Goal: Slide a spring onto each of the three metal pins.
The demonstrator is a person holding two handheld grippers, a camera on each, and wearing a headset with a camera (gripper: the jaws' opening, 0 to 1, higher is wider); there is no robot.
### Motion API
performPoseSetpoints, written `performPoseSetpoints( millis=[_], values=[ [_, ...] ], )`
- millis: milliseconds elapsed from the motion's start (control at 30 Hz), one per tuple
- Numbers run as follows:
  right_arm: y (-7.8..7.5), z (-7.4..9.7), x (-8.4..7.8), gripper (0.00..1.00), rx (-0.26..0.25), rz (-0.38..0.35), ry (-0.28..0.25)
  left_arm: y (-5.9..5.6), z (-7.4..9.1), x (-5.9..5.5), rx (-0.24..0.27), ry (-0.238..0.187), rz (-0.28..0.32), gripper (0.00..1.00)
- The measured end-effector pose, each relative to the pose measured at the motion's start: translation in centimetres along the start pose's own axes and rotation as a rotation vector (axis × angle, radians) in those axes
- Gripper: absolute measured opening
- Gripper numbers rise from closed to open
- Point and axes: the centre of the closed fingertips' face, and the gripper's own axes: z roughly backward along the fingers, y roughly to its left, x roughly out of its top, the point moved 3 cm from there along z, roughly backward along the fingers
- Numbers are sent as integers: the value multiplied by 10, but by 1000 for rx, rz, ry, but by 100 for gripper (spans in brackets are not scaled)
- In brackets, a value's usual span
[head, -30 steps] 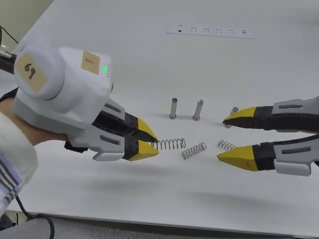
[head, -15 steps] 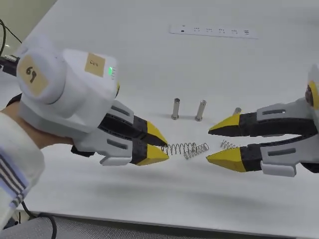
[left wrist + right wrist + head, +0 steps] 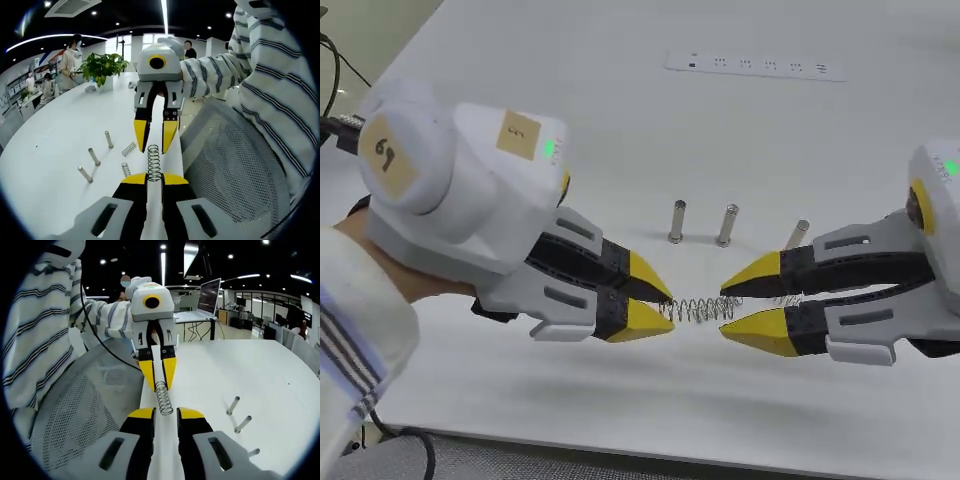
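Three upright metal pins [image 3: 678, 221] [image 3: 727, 225] [image 3: 798, 235] stand in a row on the white table [image 3: 620, 120], all bare. My left gripper [image 3: 668, 312] is shut on one end of a spring [image 3: 700, 308] and holds it level above the table, in front of the pins. My right gripper [image 3: 723, 312] faces it tip to tip, open, with its jaws on either side of the spring's free end. In the left gripper view the spring [image 3: 154, 162] runs from my left gripper [image 3: 154, 177] to the right gripper [image 3: 154, 149]. The right gripper view shows the same spring [image 3: 163, 397].
Two loose springs [image 3: 129, 148] [image 3: 125, 169] lie on the table near the pins [image 3: 93, 156]. A white power strip [image 3: 755, 66] sits at the far side. The table's near edge and a mesh chair [image 3: 85, 410] lie just below the grippers. A laptop [image 3: 209, 295] stands far off.
Both grippers have come together in front of the pins. The left one carried its spring to the right, and the right one moved left until its narrowed jaws flank the spring's free end.
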Motion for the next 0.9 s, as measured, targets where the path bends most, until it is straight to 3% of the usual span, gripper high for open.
performPoseSetpoints(
  millis=[333, 900],
  values=[
    [3, -1, -1, 9, 28, 16, 17, -3, -1, 1, -17, -15, 11, 3],
    [4, 8, 7, 8, 61, -44, 38, -8, -8, 1, -33, -45, 30, 3]
  ],
)
